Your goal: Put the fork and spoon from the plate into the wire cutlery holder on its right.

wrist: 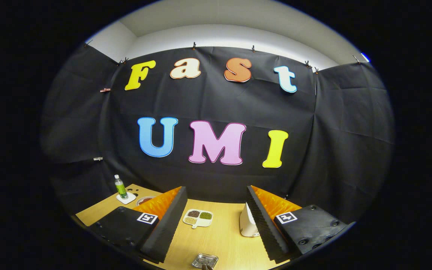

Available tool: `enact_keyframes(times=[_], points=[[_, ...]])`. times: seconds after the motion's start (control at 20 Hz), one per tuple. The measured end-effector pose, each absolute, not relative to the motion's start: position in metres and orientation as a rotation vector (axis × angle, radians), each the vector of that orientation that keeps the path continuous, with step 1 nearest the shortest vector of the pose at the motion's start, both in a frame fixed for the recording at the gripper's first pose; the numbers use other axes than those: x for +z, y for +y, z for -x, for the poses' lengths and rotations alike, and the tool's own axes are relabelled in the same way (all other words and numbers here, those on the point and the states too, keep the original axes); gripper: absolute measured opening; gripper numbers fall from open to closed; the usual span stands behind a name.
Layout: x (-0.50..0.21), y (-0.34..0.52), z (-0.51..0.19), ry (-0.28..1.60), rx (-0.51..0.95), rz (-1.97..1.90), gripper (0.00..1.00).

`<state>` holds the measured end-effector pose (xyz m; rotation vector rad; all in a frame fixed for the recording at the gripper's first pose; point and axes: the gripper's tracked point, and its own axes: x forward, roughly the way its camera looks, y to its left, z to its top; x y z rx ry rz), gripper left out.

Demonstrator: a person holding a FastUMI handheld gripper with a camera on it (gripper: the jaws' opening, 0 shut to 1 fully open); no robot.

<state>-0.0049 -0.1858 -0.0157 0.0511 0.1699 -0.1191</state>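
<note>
Between spread tool (216,225) fingers, plate (204,260).

A divided dish (198,218) is seen on the table (219,240) between the spread fingers (167,221), beyond their tips. A metal tray (204,260) lies nearer, low between them. A bottle (120,187) stands on a coaster (126,198) far left. A pale object (248,224) sits against the right finger.
</note>
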Motion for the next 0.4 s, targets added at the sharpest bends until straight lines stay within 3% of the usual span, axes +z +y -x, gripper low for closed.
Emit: enact_keyframes(times=[0.4], points=[[-0.003,-0.204,0.012,0.139,-0.147,-0.066,0.98]])
